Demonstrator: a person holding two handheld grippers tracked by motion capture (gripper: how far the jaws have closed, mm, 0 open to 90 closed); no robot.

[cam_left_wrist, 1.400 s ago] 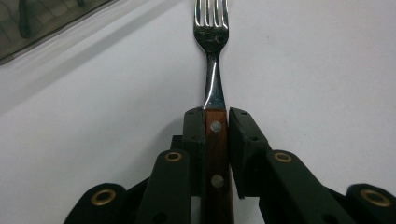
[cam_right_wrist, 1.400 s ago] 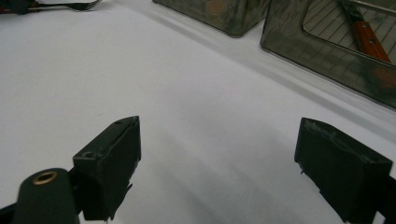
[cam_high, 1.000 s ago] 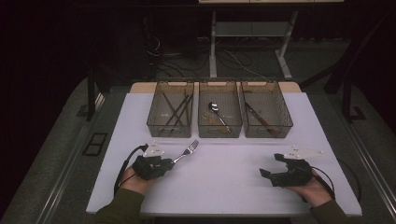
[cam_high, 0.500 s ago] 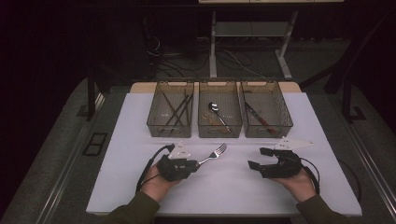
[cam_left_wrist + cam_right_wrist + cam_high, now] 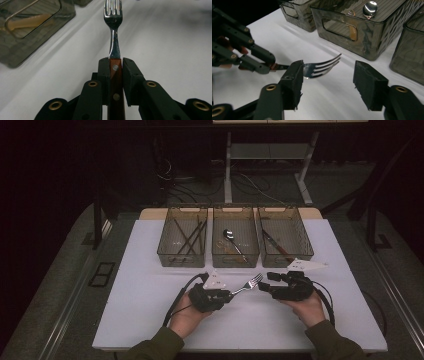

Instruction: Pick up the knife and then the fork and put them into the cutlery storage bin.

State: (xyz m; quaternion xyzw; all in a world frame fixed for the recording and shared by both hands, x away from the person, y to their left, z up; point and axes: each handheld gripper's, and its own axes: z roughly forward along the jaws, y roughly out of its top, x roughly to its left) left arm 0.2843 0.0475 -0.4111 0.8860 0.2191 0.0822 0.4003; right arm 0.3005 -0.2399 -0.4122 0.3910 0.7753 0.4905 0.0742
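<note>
The fork [image 5: 248, 283] is up off the white table [image 5: 150, 320], near the middle of its front half, tines pointing toward my right hand. My left gripper [image 5: 115, 62] is clamped on its wooden handle; in the left gripper view the pads squeeze the wood from both sides. My right gripper [image 5: 328, 75] has its jaws apart around the tines and has just been closing them, but the pads do not press the metal yet.

I read this as a hand-over, midway. Next I need the right jaws to close on the neck or tines before the left lets go, then carry the fork to one of the three bins [image 5: 235, 242] along the back edge. The middle one holds a spoon [image 5: 228, 235].
</note>
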